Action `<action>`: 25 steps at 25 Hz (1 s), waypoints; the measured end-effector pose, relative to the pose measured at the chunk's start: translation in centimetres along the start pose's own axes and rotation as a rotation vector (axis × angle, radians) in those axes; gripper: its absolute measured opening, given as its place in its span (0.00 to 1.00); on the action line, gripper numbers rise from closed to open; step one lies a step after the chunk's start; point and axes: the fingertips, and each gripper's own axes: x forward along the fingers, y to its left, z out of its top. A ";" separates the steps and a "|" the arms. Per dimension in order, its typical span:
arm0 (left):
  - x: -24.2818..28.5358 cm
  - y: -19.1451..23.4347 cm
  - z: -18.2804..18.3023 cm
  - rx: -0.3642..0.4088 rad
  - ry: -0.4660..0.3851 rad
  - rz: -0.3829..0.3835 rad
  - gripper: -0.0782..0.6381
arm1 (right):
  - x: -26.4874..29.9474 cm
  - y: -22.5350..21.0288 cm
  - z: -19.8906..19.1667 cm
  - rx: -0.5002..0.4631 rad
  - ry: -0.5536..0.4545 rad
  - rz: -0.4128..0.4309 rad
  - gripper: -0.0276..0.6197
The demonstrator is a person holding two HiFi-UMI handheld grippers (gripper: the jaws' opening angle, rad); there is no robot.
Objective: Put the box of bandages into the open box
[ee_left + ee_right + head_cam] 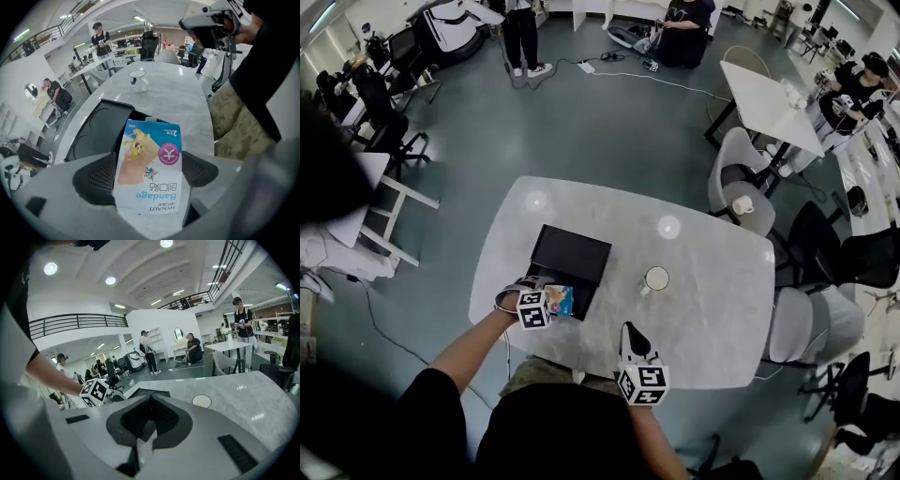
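Observation:
A blue and white box of bandages [150, 171] [560, 300] sits clamped between the black pads of my left gripper [146, 176] [551, 302], which is shut on it. It hangs at the near edge of the open black box [569, 263] [101, 131] on the white marble table [703, 309]. My right gripper [150, 420] [632, 339] rests at the table's near edge, to the right of the black box. Its jaws are pressed together with nothing between them.
A white cup [655, 278] [137, 81] [201, 401] stands on the table to the right of the black box. Grey and black chairs [741, 192] ring the table's right side. People stand and sit farther off in the room.

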 end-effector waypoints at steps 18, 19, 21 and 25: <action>5.2 1.9 -1.1 0.195 -0.043 -0.121 0.71 | 1.0 3.3 -2.8 0.129 0.038 -0.205 0.06; 5.5 2.2 -1.0 0.196 -0.046 -0.119 0.71 | 1.0 3.4 -3.1 0.131 0.044 -0.213 0.06; 5.8 2.5 -0.7 0.192 -0.053 -0.124 0.71 | 0.9 3.4 -3.4 0.132 0.048 -0.228 0.06; 6.1 2.5 -0.5 0.181 -0.048 -0.151 0.71 | 0.7 3.0 -3.5 0.140 0.042 -0.249 0.06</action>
